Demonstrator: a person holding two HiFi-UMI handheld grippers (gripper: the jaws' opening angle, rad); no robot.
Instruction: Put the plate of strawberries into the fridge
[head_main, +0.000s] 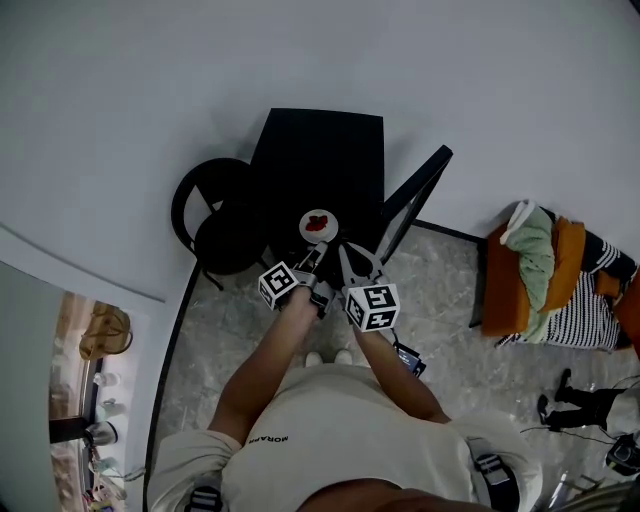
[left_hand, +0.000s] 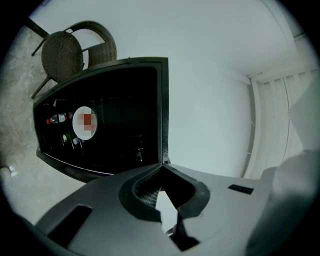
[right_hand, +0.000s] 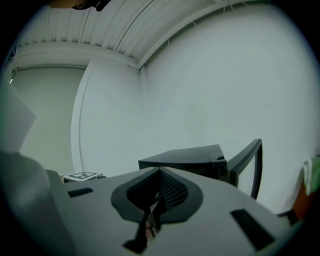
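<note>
Inside the open black fridge (head_main: 322, 165), in its dark opening, we see the plate of strawberries (head_main: 318, 225), a small white round with red on it. It lies ahead of both claws and lower than them, touching neither. In the left gripper view a blurred pale round with a red centre sits in the same opening, and we take it for the plate.

By our reckoning the plate is already where the task wants it, and what is left is the door (head_main: 414, 195). That door stands upright, swung out on the right side of the fridge, well clear of the opening. The right claw (right_hand: 159, 176) is the nearer of the two to it. The left claw (left_hand: 162, 172) is on the side of the chair (head_main: 215, 212), left of the opening. So we judge that swinging the door leftward across the opening falls to the right hand.

The left claw is pressed together and pinches nothing; only pale background shows beneath its pads. The right claw's jaws are also drawn together, with no plate between them. We cannot identify a small pinkish spot low in its slit.
</note>
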